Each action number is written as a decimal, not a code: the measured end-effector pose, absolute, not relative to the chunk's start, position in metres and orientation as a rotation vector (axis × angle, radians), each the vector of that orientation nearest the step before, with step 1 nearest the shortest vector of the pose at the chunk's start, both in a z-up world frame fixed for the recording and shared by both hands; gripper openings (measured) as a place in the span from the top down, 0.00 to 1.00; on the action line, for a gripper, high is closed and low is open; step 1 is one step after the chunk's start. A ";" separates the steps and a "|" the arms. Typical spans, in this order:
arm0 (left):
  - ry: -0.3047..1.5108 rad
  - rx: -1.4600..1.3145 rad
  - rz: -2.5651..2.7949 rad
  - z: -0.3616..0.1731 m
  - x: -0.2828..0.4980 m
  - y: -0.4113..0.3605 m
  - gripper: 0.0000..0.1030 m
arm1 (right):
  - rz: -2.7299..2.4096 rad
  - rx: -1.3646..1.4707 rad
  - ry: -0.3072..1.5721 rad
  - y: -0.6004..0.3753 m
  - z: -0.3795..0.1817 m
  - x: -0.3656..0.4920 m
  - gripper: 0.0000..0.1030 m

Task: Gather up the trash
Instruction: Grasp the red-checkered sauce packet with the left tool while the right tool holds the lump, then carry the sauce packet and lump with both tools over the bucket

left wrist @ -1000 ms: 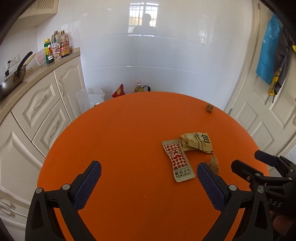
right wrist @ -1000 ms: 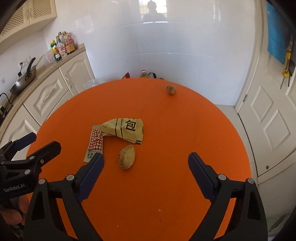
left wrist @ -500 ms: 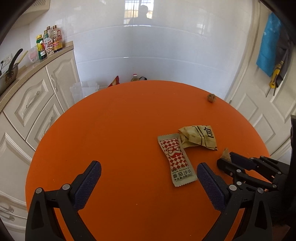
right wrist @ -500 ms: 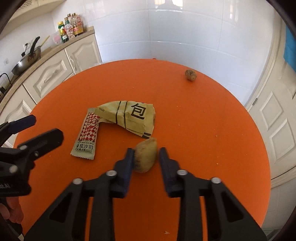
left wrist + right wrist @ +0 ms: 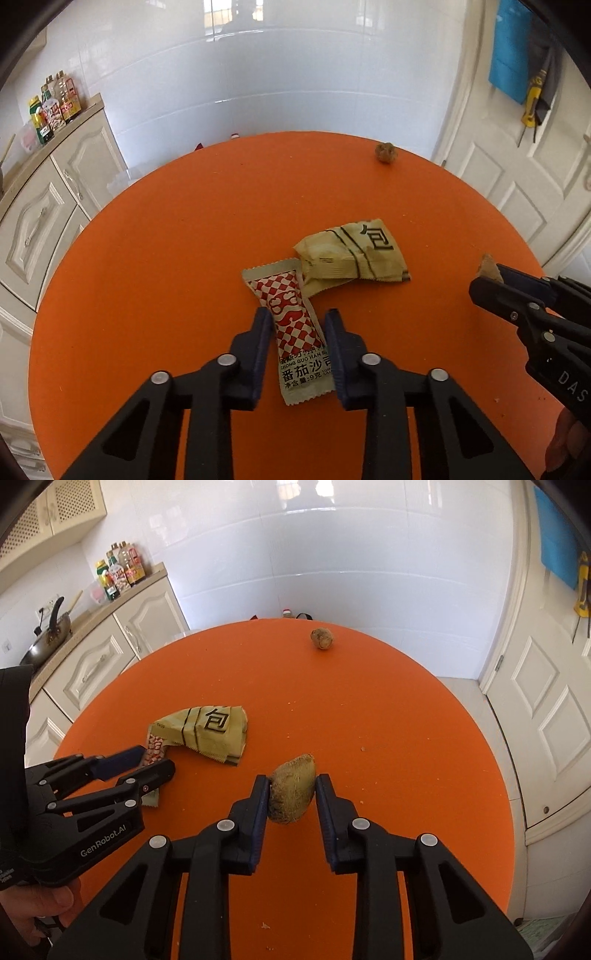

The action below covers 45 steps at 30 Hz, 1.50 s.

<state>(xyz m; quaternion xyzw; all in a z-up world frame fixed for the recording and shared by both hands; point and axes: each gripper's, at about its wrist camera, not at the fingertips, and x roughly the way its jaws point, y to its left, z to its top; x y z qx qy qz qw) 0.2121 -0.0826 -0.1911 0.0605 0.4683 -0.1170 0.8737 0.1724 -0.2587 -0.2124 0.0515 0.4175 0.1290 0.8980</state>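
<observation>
A red-checked sachet lies on the round orange table. My left gripper is closing on it, and its pads touch the sachet's two long edges. The right wrist view shows this gripper low at the left, over the sachet. A crumpled yellow wrapper rests just beyond, overlapping the sachet's far end. My right gripper is shut on a brown fuzzy lump; it enters the left wrist view from the right edge. A second small brown lump sits near the far rim.
White cabinets with bottles and a wok stand to the left. A white door is on the right, with a blue cloth hanging by it. Crumbs dot the tabletop. A hand holds the left gripper.
My left gripper swung right and down over the red-checked sachet and its jaws came together on it. My right gripper shut on the brown lump and keeps hold.
</observation>
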 end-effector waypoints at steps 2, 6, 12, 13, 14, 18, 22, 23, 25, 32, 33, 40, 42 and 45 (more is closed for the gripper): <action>0.996 0.075 -0.290 -0.193 0.217 -0.077 0.92 | 0.271 0.110 0.860 -0.259 -0.210 0.168 0.75; 1.021 -0.027 -0.348 -0.195 0.228 -0.058 0.95 | 0.272 0.121 0.855 -0.262 -0.208 0.160 0.75; 0.992 -0.048 -0.351 -0.194 0.227 -0.052 0.95 | 0.277 0.132 0.846 -0.264 -0.203 0.147 0.75; 0.982 -0.049 -0.353 -0.193 0.227 -0.054 0.95 | 0.277 0.131 0.842 -0.263 -0.201 0.145 0.75; 0.973 -0.052 -0.360 -0.190 0.223 -0.055 0.95 | 0.277 0.133 0.838 -0.264 -0.199 0.142 0.75; 0.918 -0.051 -0.384 -0.173 0.226 -0.063 0.95 | 0.271 0.132 0.806 -0.268 -0.185 0.130 0.75; 0.860 -0.042 -0.419 -0.155 0.221 -0.078 0.95 | 0.256 0.139 0.763 -0.278 -0.167 0.115 0.75; 0.843 -0.038 -0.430 -0.149 0.221 -0.083 0.95 | 0.250 0.139 0.751 -0.282 -0.162 0.111 0.75; 0.809 -0.025 -0.453 -0.140 0.215 -0.090 0.95 | 0.241 0.141 0.729 -0.291 -0.153 0.102 0.75; 0.708 0.002 -0.565 -0.108 0.177 -0.133 0.95 | 0.184 0.149 0.638 -0.328 -0.116 0.066 0.75; 0.693 0.008 -0.582 -0.104 0.170 -0.139 0.95 | 0.173 0.155 0.627 -0.335 -0.112 0.062 0.75; 0.635 0.049 -0.725 -0.085 0.126 -0.171 0.95 | 0.045 0.193 0.568 -0.399 -0.091 0.020 0.75; 0.627 0.066 -0.771 -0.084 0.120 -0.186 0.95 | 0.000 0.210 0.560 -0.420 -0.089 0.008 0.75; 0.629 0.091 -0.840 -0.084 0.122 -0.213 0.95 | -0.071 0.230 0.556 -0.451 -0.090 -0.007 0.75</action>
